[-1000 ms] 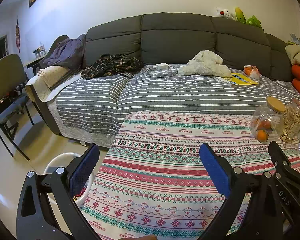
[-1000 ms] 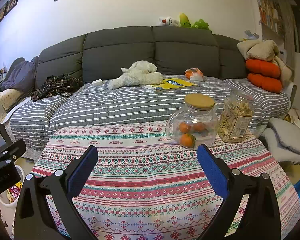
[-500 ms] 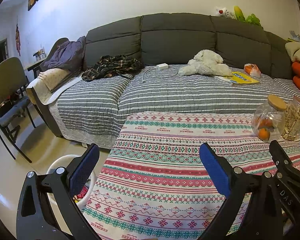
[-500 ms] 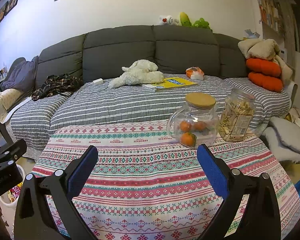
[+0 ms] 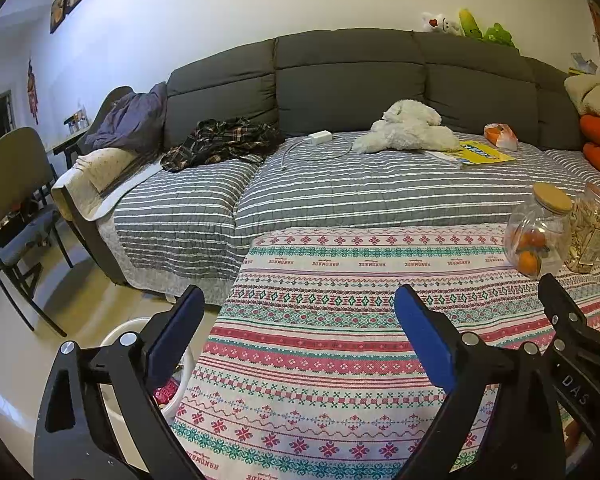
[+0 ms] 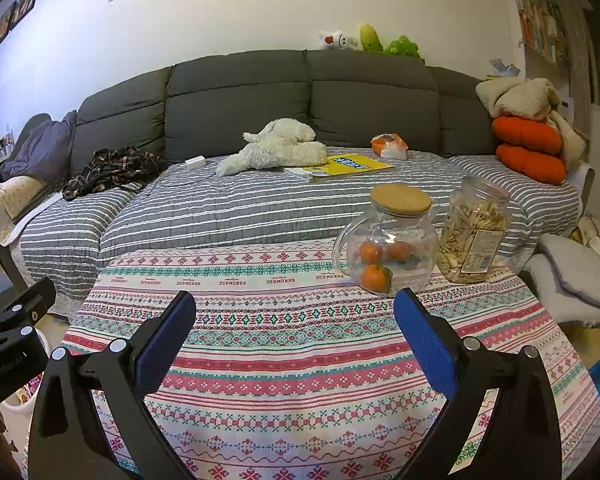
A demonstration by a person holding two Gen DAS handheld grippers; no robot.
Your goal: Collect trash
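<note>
My left gripper [image 5: 299,310] is open and empty, held over the near left part of a table with a patterned cloth [image 5: 340,340]. My right gripper [image 6: 294,314] is open and empty over the same table [image 6: 284,340]. A white bin [image 5: 118,330] holding colourful wrappers stands on the floor left of the table; it also shows at the left edge of the right wrist view [image 6: 24,396]. An orange and white snack bag [image 6: 389,146] lies on the sofa far behind the table.
A glass jar of oranges [image 6: 388,240] and a jar of snacks [image 6: 474,232] stand at the table's far right. The grey sofa [image 6: 260,200] carries a plush toy [image 6: 276,146], a yellow book [image 6: 346,164], a plaid shirt [image 5: 220,142] and a charger [image 5: 320,136]. A chair [image 5: 12,200] stands left.
Both grippers have drawn back and risen slightly, so the table and sofa look a little farther. Both stay open and empty.
</note>
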